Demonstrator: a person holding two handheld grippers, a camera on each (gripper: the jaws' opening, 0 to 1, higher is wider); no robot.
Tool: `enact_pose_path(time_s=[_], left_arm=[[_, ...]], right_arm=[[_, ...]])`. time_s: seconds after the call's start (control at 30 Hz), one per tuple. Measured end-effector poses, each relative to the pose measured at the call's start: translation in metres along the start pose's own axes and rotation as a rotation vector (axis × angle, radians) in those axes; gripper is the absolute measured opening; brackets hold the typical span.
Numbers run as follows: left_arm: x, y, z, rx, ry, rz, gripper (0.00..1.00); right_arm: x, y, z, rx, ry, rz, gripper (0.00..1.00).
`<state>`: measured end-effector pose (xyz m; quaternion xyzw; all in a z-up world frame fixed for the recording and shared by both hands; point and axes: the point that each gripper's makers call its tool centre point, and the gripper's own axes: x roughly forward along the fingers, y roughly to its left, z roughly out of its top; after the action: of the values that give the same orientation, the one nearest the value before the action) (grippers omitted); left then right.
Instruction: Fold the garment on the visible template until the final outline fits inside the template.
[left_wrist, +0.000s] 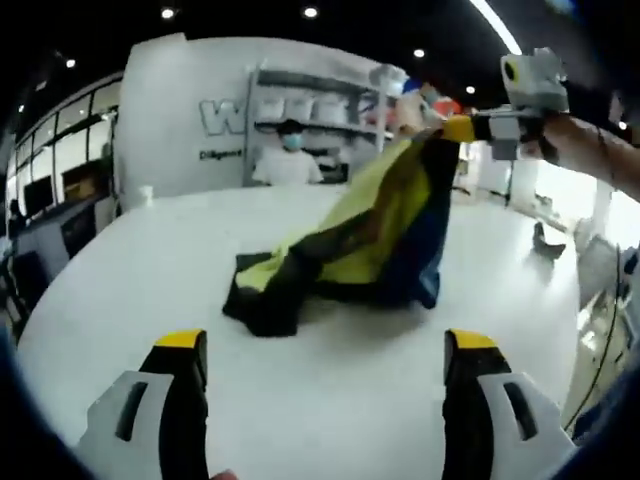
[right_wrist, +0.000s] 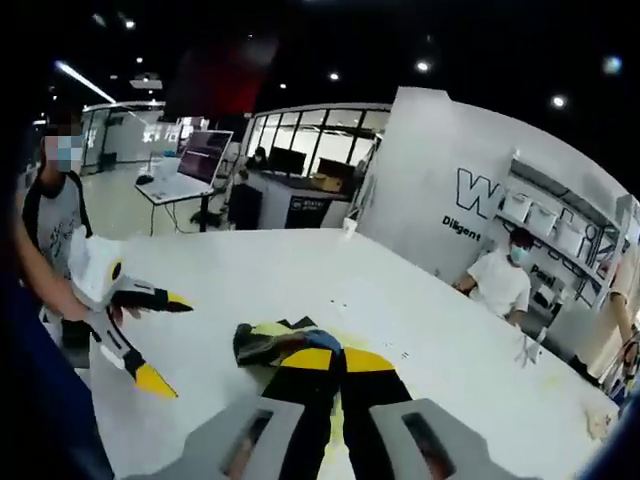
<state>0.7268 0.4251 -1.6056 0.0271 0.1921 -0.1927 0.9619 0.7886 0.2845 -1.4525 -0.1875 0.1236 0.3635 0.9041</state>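
Garment (left_wrist: 370, 235), yellow, black and blue, is lifted off white desk (left_wrist: 330, 390) by closed right claw (left_wrist: 452, 128); left claw (left_wrist: 325, 350) is held open, empty.

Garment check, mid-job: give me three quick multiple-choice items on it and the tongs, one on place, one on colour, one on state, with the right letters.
1. Where is the garment?
A. One end lifted, the rest on the white table
B. Flat on the floor
C. On a shelf

2. Which colours does it show?
A. Red and white
B. Yellow, black and blue
C. All grey

3. How are the left tongs?
A. Shut on the garment
B. Open, holding nothing
C. Shut on a cup

Answers: 1 A, the right tongs hold its top corner raised in the left gripper view. 2 B, those three colours show on the cloth. 3 B, the jaws stand apart over bare table.
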Motion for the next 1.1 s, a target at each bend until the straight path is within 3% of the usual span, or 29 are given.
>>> enact_pose_path(time_s=[0.07, 0.13, 0.2, 0.27, 0.5, 0.67, 0.9, 1.1], left_arm=[[0.002, -0.004, 0.005, 0.068, -0.015, 0.037, 0.88], [0.002, -0.001, 0.014, 0.111, -0.058, 0.085, 0.75], [0.003, 0.003, 0.027, 0.138, -0.124, 0.128, 0.67], [0.007, 0.002, 0.026, 0.128, -0.104, 0.136, 0.67], [0.011, 0.008, 0.037, 0.171, -0.14, 0.213, 0.68], [0.006, 0.005, 0.036, 0.195, -0.165, 0.214, 0.7], [-0.003, 0.004, 0.037, 0.215, -0.195, 0.229, 0.62], [-0.028, 0.01, 0.057, 0.204, -0.288, 0.253, 0.52]], right_arm=[[-0.003, 0.004, 0.007, 0.017, 0.003, 0.01, 0.0], [-0.008, 0.009, 0.015, 0.035, -0.005, 0.028, 0.0], [-0.012, 0.02, 0.023, 0.132, -0.009, 0.077, 0.0], [-0.019, 0.024, 0.036, 0.162, -0.026, 0.092, 0.0], [-0.044, 0.028, 0.058, 0.241, -0.049, 0.103, 0.0], [-0.058, 0.027, 0.067, 0.275, -0.058, 0.105, 0.0], [-0.069, 0.024, 0.08, 0.298, -0.077, 0.094, 0.0], [-0.072, 0.019, 0.076, 0.302, -0.069, 0.071, 0.0]])
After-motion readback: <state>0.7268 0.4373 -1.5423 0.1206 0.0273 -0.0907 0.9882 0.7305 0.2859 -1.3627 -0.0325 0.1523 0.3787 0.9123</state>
